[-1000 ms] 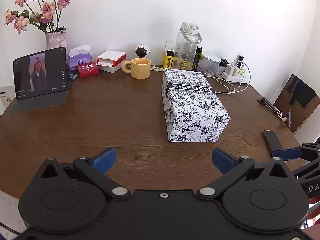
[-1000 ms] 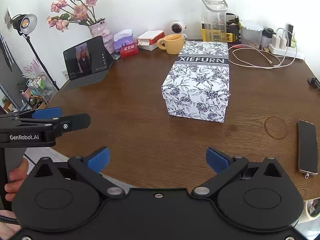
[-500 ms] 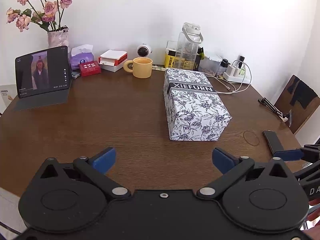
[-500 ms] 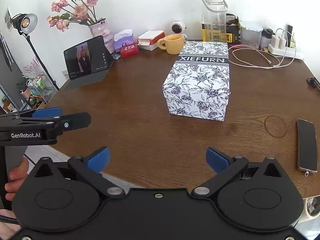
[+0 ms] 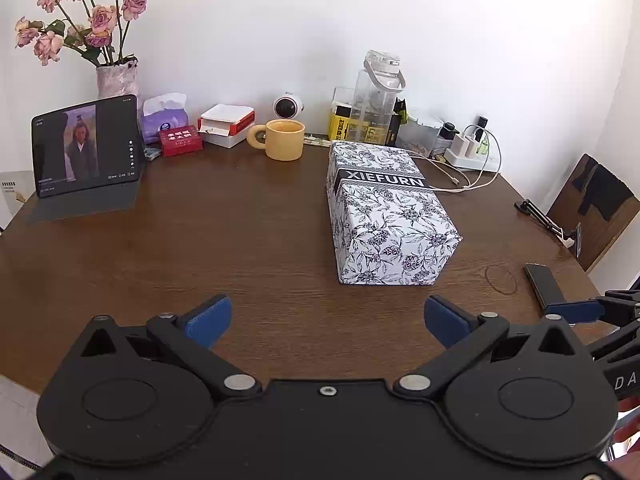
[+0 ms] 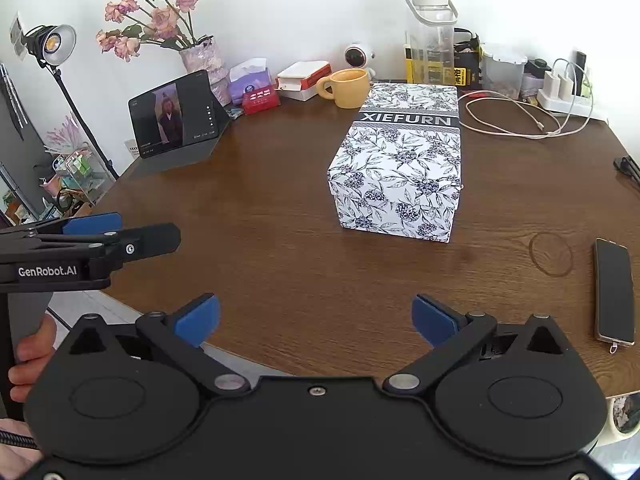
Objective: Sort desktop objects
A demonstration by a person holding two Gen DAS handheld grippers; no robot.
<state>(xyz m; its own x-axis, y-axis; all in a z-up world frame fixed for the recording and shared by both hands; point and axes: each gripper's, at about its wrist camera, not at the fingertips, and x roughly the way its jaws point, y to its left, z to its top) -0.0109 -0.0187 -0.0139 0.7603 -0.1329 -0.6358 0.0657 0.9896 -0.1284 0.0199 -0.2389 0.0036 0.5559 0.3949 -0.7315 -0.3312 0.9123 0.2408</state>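
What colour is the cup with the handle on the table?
The cup is yellow. It shows best in the left wrist view, near the wall.

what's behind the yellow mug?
Behind the yellow mug: a small round white camera against the wall. Its base is hidden by the mug in the left wrist view.

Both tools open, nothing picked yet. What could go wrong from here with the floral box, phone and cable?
1. The phone lies flat near the table edge, so a tool scraping under it might push it off.
2. The floral box looks wider than the open right tool, so a top grasp may slip.
3. The white cable loops just beside the box's far end; sliding the box could snag it and tug the power strip.
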